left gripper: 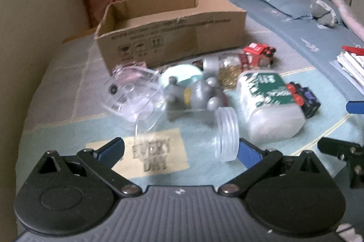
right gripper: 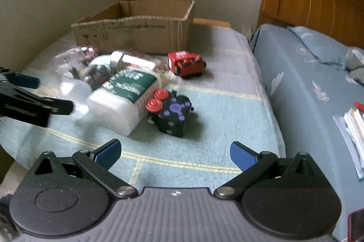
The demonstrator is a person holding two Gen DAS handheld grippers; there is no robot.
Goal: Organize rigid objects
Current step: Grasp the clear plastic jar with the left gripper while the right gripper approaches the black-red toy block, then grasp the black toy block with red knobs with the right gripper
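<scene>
Lying on its side on the patchwork bedcover [left gripper: 56,82], the clear plastic jar [left gripper: 193,139] is sitting between your left gripper [left gripper: 179,151]'s spread blue fingers [left gripper: 248,154]; whether they are touching it, you cannot tell from the blur. Just behind it, a grey robot figure [left gripper: 195,96], a white green-labelled bottle [left gripper: 268,101] and a black toy train [right gripper: 173,114] are crowding the way to the open cardboard box [left gripper: 173,37]. A red toy truck [right gripper: 186,63] is sitting near the box. Your right gripper [right gripper: 175,154] is hovering low with its fingers wide apart, holding nothing.
</scene>
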